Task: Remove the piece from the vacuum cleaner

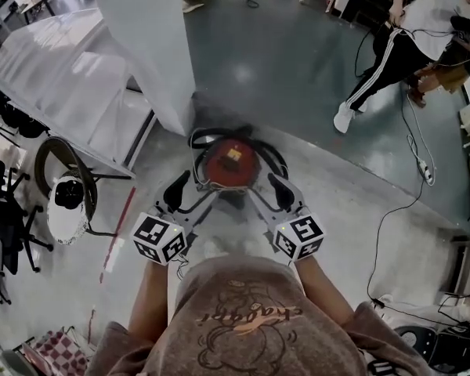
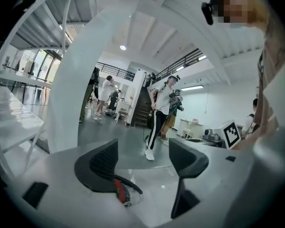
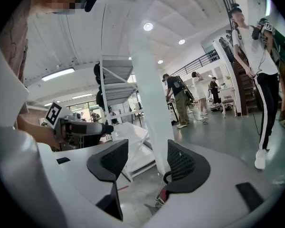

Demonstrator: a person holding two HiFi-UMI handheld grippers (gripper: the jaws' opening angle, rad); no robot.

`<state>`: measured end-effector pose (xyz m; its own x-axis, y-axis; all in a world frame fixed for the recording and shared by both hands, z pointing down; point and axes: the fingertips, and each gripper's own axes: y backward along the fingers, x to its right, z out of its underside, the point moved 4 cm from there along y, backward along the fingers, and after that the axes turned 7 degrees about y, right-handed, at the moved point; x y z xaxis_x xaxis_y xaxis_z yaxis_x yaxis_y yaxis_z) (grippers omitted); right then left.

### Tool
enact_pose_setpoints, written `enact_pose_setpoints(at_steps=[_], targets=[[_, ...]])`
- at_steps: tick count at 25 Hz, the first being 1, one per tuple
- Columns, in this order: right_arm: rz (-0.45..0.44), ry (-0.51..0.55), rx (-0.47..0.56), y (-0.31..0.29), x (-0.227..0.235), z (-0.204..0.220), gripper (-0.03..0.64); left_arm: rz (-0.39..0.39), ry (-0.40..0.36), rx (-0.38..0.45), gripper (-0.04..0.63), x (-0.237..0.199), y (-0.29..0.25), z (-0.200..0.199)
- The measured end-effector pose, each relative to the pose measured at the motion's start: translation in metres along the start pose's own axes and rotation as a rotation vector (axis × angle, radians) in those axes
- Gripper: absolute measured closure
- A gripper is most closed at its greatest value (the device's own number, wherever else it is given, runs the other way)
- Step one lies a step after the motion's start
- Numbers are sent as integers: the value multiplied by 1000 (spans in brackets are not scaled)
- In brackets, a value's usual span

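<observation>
Big white pillar [image 1: 153,45] at 11 o'clock of vacuum cleaner [image 1: 215,175]. Cleaner on floor [image 1: 298,69], 12 o'clock from person [image 1: 235,312], red lid [image 1: 247,171] up, black hose [image 1: 219,134] looped round. At its 7 o'clock left gripper [image 1: 189,198], at 5 right gripper [image 1: 265,198]; both released, jaws wide, nothing between. Likely piece: yellowish patch [image 1: 233,155] at lid centre. Advise: brace body with 1 gripper, pinch piece squarely with other, lift straight.

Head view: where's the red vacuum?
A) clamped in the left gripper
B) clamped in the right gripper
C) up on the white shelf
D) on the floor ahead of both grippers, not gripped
D: the red vacuum cleaner sits on the floor; the left gripper and right gripper both have their jaws apart with nothing between them.
</observation>
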<state>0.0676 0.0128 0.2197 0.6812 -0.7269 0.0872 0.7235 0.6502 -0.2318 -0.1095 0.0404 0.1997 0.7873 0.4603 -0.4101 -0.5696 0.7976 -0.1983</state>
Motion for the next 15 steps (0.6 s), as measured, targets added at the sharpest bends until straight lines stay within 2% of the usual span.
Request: enact_pose_setpoints(at_steps=[7,11,15], targets=[[-18,-15,-92,-21,23,40,387,3,-10,-105,287,-32,-33,32],[-13,-70,-172,-43,36,86,388,-22,12,-199,287,-67,-57,72],[-28,-71,-257,-66,53,141,387,6,7,-314,287,-96,-89,124]])
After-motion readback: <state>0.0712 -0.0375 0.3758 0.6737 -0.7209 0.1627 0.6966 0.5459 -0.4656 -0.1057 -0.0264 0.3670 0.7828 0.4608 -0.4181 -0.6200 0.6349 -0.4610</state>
